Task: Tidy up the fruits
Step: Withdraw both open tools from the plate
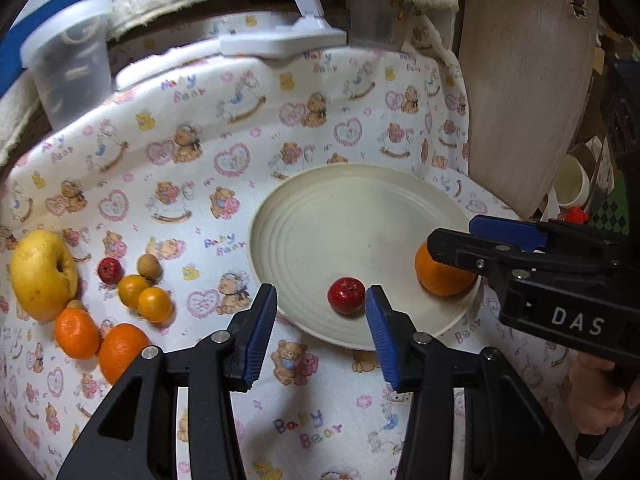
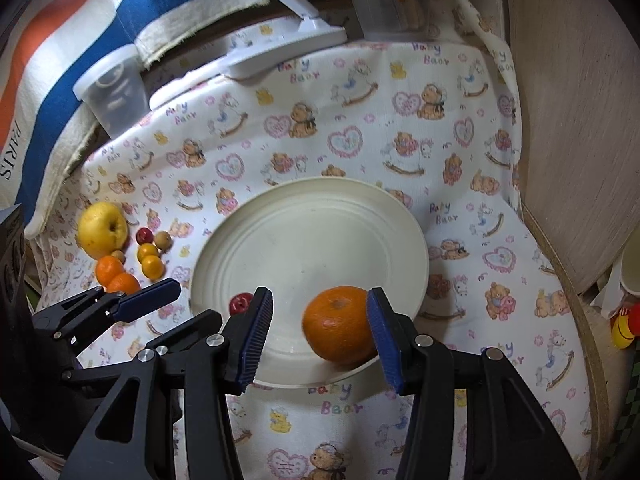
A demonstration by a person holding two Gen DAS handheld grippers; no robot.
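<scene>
A cream plate [image 1: 360, 200] lies on the bear-print cloth. A small red fruit [image 1: 346, 295] rests on the plate's near side between my left gripper's [image 1: 322, 320] blue pads; it sits close to the right pad with a wide gap to the left one. My right gripper [image 2: 320, 332] stands open around an orange [image 2: 340, 324] on the plate's near rim, which touches the right pad while the left pad is clear of it. Left of the plate lie a yellow apple [image 1: 42, 276], two mandarins [image 1: 76, 334], two small yellow-orange fruits [image 1: 144, 298], a brown one [image 1: 149, 266] and another red one [image 1: 109, 270].
A clear plastic tub [image 1: 68, 60] and a white lamp base [image 1: 280, 42] stand at the back of the cloth. A wooden board [image 1: 528, 80] rises at the right, with a cup [image 1: 570, 184] beyond it. A hand [image 1: 596, 392] holds the right gripper.
</scene>
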